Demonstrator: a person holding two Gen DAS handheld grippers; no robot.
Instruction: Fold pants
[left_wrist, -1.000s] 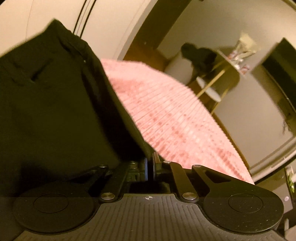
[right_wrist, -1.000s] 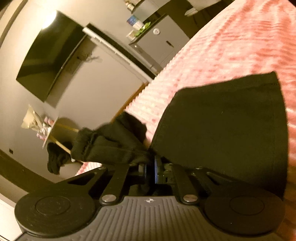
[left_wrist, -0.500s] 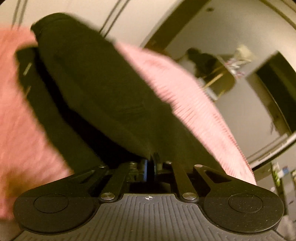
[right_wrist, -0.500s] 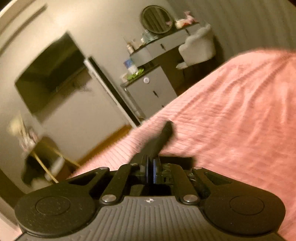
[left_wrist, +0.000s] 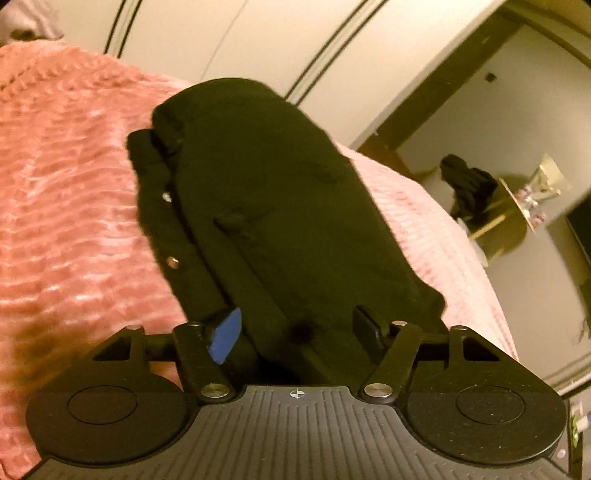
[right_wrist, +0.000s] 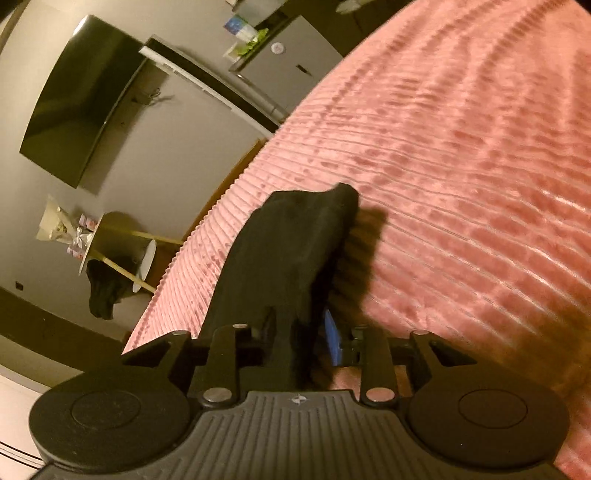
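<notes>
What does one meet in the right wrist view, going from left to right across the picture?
TV → round table → cabinet → pants → blue pad → pink blanket.

One pair of black pants (left_wrist: 280, 221) lies on one bed, under a single pink ribbed blanket (left_wrist: 66, 192). Two small metal studs (left_wrist: 172, 263) show on the pants near the blanket's left side. There are two grippers, the left gripper (left_wrist: 300, 328) and the right gripper (right_wrist: 300, 330), each with two fingers; one blue pad (left_wrist: 225, 339) shows on the left one and one (right_wrist: 334, 341) on the right. Beyond the foot edge of the bed stand one round side table (right_wrist: 110, 236), one dark garment (right_wrist: 105, 295) hanging from it, one wall television (right_wrist: 77, 99), one grey cabinet (right_wrist: 291, 70) and one wrapped bouquet (right_wrist: 55, 225).
</notes>
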